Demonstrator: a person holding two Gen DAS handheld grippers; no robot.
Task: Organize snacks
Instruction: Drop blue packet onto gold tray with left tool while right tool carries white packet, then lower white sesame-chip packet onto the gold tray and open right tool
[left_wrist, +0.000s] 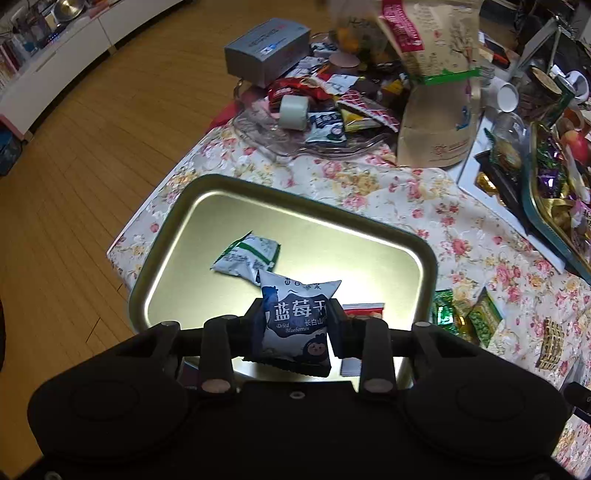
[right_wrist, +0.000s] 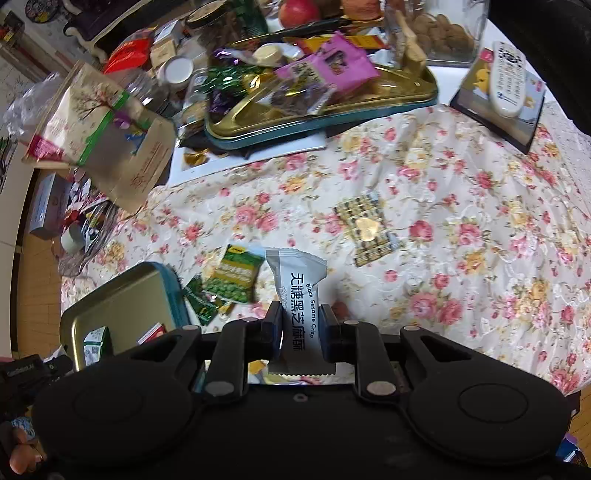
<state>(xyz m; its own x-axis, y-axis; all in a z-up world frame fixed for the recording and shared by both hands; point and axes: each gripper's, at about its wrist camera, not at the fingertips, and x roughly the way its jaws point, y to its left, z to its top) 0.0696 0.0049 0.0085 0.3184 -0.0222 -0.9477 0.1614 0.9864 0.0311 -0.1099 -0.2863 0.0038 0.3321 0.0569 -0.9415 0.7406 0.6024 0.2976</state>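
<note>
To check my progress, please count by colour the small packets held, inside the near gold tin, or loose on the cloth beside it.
Blue and white packet: 1, in left gripper
Grey packet: 1, in right gripper
Green and white packet: 1, in tin
Red and white packet: 1, in tin
Green packets: 2, on cloth
Black and gold packet: 1, on cloth
Total: 7

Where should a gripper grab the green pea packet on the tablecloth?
Probably across its short width near the middle, coming straight down. The green pea packet lies flat on the tablecloth, puffy, its sides mostly free; another green wrapper lies against its lower-left corner.
</note>
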